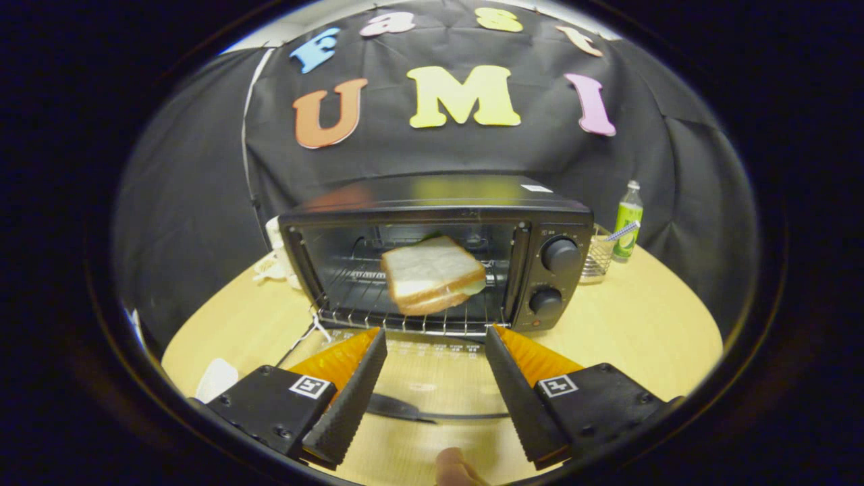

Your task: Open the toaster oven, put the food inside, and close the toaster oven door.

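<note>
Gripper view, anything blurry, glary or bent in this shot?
In the gripper view, the sandwich on the rack looks smeared, the toaster oven top reflects colours, the fisheye bows the table edge, and the open gripper fingers look sharp.

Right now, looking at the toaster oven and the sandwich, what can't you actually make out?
- Sandwich: motion-blurred in the gripper view, so whether it rests on the rack or is mid-air is unclear.
- Toaster oven dial markings: too small.
- Open door: partly covered by the open hand-held gripper.
- White items behind the oven: hidden by its body.
- Bottle label: too small.
</note>
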`<action>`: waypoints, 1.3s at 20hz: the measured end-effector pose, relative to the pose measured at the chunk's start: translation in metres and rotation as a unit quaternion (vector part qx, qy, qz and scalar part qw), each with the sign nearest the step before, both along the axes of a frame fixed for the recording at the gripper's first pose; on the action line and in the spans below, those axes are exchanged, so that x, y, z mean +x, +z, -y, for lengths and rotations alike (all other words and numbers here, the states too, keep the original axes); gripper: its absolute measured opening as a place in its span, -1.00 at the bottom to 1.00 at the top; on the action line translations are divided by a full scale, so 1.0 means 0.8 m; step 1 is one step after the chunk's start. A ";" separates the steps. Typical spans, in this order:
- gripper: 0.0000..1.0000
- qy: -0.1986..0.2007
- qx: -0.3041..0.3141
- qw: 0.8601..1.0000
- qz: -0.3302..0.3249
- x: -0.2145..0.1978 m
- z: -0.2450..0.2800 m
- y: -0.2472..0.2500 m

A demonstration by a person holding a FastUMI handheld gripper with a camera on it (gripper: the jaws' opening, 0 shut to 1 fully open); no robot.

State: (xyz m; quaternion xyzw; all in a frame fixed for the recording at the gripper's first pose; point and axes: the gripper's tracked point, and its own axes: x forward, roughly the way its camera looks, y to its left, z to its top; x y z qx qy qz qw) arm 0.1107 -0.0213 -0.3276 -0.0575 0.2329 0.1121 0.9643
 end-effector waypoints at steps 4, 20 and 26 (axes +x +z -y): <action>0.95 0.000 -0.058 0.998 0.004 -0.050 -0.011 -0.016; 1.00 -0.053 -0.085 0.992 -0.077 -0.075 -0.047 -0.121; 1.00 -0.053 -0.065 0.994 -0.074 -0.068 -0.051 -0.099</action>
